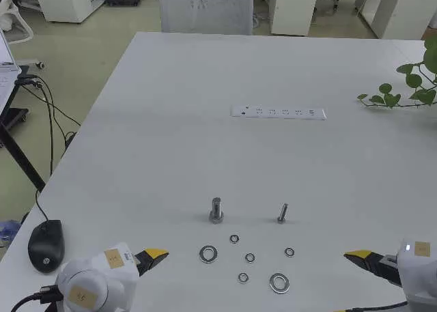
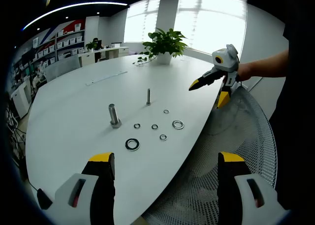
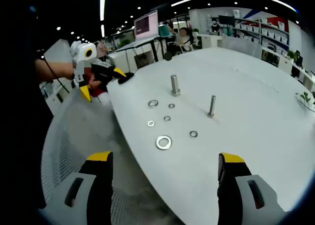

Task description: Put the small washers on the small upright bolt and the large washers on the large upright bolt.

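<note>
White table (image 1: 205, 107), grey chair (image 1: 206, 11), bright windows (image 2: 211, 23), ceiling strip lights (image 3: 103, 3).

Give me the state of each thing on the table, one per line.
Large bolt, upright, bare.
Small bolt, upright, bare.
Large washers, two, flat on table, loose.
Small washers, four, flat on table, loose.
Left tongs, open, empty.
Right tongs, open, empty.

White table (image 1: 205, 87), silver washers (image 1: 208, 253) & bolts (image 1: 216, 210), blk mouse (image 1: 46, 244), green plant (image 1: 413, 83), white pwr strip (image 1: 278, 112).
</note>
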Demonstrator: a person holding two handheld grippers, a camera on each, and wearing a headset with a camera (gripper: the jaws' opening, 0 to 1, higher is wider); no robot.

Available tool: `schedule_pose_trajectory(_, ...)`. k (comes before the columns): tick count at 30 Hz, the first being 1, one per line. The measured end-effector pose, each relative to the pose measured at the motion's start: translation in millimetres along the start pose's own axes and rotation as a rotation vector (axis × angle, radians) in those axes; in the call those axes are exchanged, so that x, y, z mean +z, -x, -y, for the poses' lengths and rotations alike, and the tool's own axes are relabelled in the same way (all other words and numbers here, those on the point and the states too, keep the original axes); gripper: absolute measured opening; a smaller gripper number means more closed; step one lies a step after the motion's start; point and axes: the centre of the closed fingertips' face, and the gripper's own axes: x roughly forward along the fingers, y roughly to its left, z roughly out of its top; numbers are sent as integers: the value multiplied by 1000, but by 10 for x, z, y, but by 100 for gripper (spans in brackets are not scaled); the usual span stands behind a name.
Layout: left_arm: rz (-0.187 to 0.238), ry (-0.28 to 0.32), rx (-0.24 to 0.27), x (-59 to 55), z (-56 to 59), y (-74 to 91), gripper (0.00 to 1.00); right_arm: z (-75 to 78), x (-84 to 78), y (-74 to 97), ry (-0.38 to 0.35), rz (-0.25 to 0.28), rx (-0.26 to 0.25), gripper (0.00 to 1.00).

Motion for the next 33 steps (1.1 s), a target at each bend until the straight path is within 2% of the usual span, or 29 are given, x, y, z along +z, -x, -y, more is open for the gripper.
schedule_pose_trajectory(5, -11, 0, -8, -14, 29, -20, 99, -33, -38, 4, -26, 1, 19, 100)
schedule_pose_trajectory(11, -8, -3, -10, 18, 33, -57, 98, -34, -96, -5, -14, -17, 19, 100)
schedule_pose_trajectory(20, -20, 5, -4, 7, 30, -52, 97, 17, -89, 6, -15, -11, 14, 100)
schedule_pose_trajectory(26, -16, -1, -10, 25, 64, -62, 97, -4, -66, 15, 7, -14, 17, 100)
schedule_pose_trajectory(30, -19, 21, -3, 24, 54, -81, 94, -4, -87, 10, 0, -17, 18, 100)
schedule_pose_trajectory(32, -8, 60, -8, 55, 57, -84, 94, 1, -95, 19, -1, -20, 17, 99)
schedule_pose_trajectory(33, 2, 54, -11, 74, 60, -84, 94, 10, -92, 27, -1, -18, 15, 99)
